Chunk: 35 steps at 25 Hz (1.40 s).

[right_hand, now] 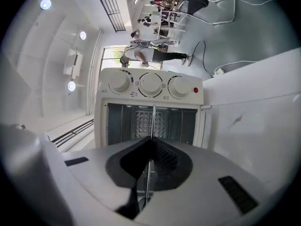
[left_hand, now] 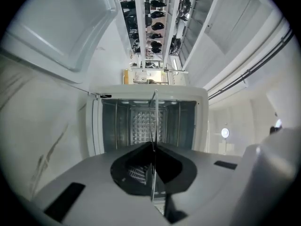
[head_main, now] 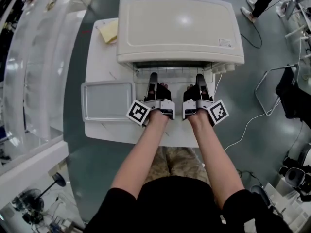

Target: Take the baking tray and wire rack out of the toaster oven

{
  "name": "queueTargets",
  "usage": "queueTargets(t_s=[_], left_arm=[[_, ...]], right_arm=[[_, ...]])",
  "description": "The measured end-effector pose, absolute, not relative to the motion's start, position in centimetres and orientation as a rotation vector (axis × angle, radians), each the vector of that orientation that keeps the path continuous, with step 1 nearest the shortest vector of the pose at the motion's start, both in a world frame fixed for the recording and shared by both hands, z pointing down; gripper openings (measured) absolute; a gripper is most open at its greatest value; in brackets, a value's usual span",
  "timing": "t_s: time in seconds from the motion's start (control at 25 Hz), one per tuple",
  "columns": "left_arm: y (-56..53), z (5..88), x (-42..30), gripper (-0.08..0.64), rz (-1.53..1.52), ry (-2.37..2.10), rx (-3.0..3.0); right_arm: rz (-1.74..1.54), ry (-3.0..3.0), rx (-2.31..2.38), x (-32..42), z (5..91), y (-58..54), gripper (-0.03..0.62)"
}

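Steel wire is what both pairs of jaws have hold of: the wire rack [head_main: 175, 73] pokes part-way out of the mouth of the toaster oven [head_main: 180, 28], and the left gripper [head_main: 153, 76] and right gripper [head_main: 199, 76] are each closed tight on its front edge, side by side. In the left gripper view and the right gripper view the rack shows only as a thin line pinched between the dark pads and running on toward the ribbed cavity, which fits a flat rack seen edge-on. Gripping it at two points, one toward each side, looks meant to keep it level and square, so that it does not skew and bind in the side rails as it slides. The baking tray [head_main: 108, 101] is already out, lying flat and empty on the white counter [head_main: 97, 57] just left of the left gripper, so the rack appears to be the last thing to remove. Room is tight: the counter's near edge lies under the person's forearms, the tray fills the left side, and a yellow pad [head_main: 110, 31] sits at the far left beside the oven. Bare counter on the right is narrow, so the freed rack will likely have to go on the tray or in front of the oven.
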<state>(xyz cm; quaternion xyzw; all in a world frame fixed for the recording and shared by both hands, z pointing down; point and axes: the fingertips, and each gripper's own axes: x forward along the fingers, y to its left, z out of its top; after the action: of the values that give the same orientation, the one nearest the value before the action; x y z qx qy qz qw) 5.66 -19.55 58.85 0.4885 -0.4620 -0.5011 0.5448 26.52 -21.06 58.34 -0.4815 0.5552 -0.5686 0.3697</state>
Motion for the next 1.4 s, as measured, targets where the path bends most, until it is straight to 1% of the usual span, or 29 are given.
queueTargets(t_s=[0.44,1.4], left_arm=[[-13.0,57.2,6.4,0.015,-1.248,-1.093,1.138],[-3.6,54.5,8.6,0.014,-1.269,-1.135,1.198]], right_arm=[[-1.525,1.423,-1.207,27.5,57.4,-14.6,0.025],[-1.596,1.562,-1.091,29.4,55.4,-6.9,0.023]])
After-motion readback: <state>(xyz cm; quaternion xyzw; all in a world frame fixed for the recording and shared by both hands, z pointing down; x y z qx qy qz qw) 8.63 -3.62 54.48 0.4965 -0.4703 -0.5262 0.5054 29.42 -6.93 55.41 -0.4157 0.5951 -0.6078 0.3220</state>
